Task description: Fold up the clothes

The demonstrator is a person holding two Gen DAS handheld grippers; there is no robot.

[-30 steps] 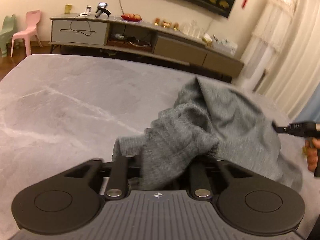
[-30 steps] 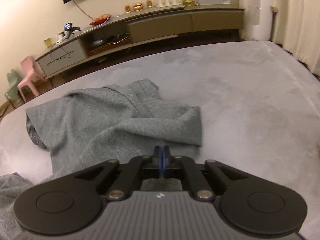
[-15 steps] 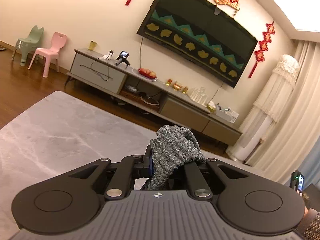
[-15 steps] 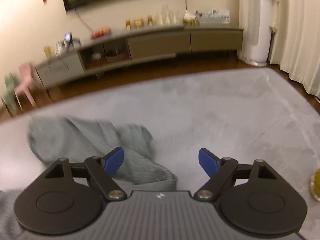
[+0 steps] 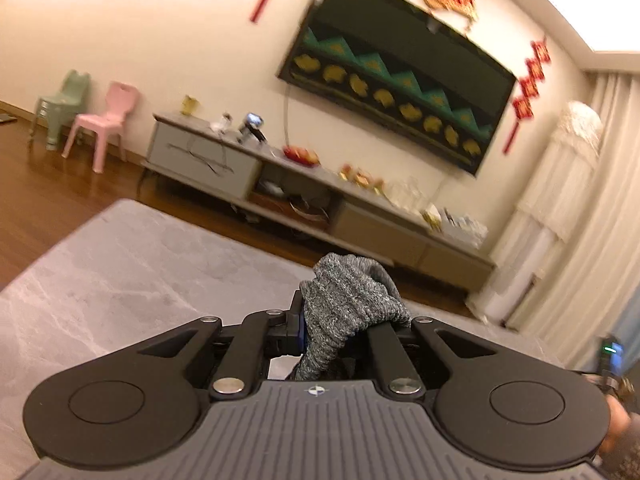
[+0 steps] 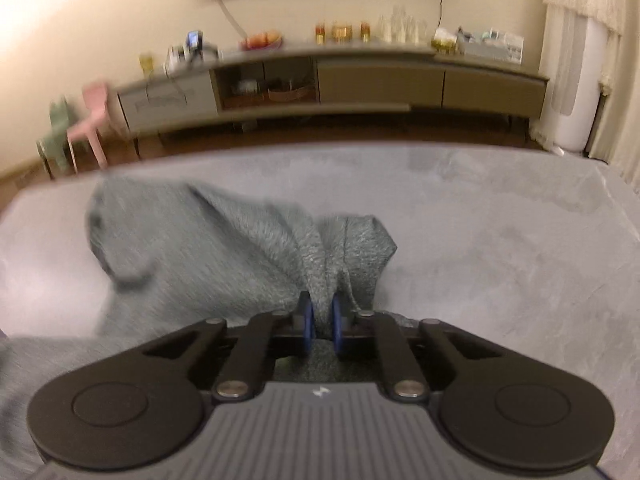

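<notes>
Barely started here: my left gripper [image 5: 340, 330] and right gripper [image 6: 321, 326] are both pinching the grey knit top [image 6: 224, 256], bunched mid-frame over the grey table [image 6: 500, 240], no fold made yet.

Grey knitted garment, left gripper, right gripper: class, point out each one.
grey knitted garment [image 6: 240, 256]: right wrist view, spread body.
left gripper [image 5: 340, 328]: left wrist view, between fingertips.
right gripper [image 6: 322, 320]: right wrist view, between blue pads.

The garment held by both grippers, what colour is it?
Heathered grey knit garment, seen best in the right wrist view.
</notes>
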